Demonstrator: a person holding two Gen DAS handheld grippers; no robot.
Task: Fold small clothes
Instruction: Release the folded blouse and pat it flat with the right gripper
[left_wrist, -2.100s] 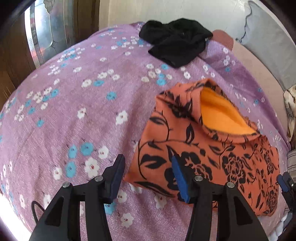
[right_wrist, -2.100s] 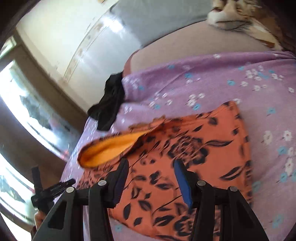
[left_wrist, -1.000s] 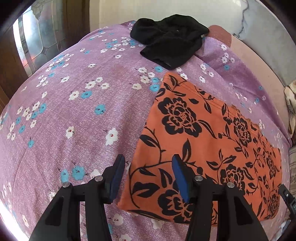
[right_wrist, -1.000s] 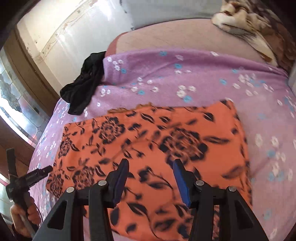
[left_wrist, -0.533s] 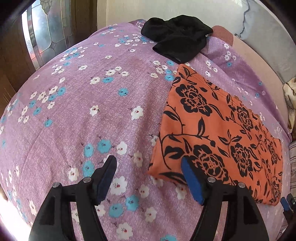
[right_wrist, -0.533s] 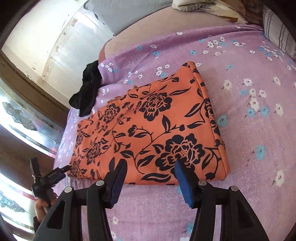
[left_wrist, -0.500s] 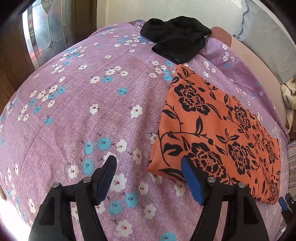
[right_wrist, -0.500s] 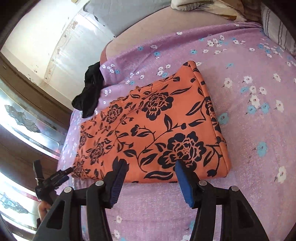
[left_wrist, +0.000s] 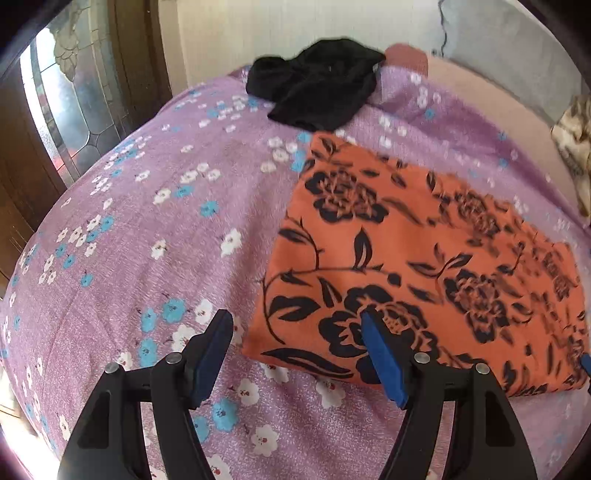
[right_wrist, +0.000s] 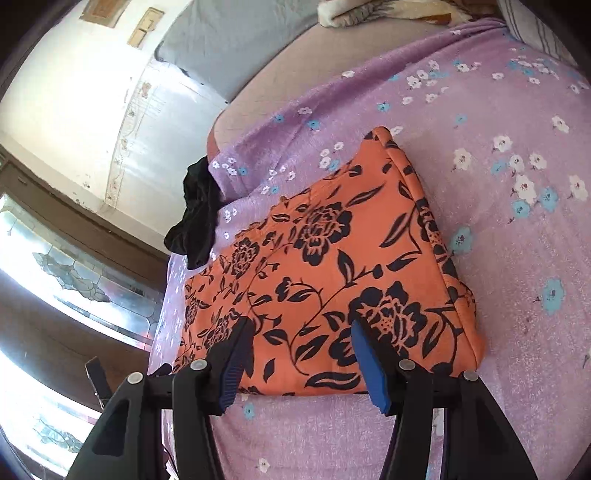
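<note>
An orange garment with black flowers (left_wrist: 413, 258) lies folded flat in a rectangle on the purple flowered bedspread (left_wrist: 155, 229). It also shows in the right wrist view (right_wrist: 328, 280). My left gripper (left_wrist: 295, 354) is open and empty, just above the garment's near left corner. My right gripper (right_wrist: 301, 360) is open and empty, over the garment's near edge. A black garment (left_wrist: 317, 85) lies crumpled at the far edge of the bed, also seen in the right wrist view (right_wrist: 197, 218).
A wooden door with patterned glass (left_wrist: 74, 96) stands left of the bed. A grey pillow (right_wrist: 236, 40) and a brown patterned blanket (right_wrist: 384, 11) lie at the head of the bed. The white wall (right_wrist: 92, 92) is behind.
The orange garment went from half folded with its plain orange inside showing to a flat rectangle. Both grippers drew back from it, then came in slightly closer again; both stayed open.
</note>
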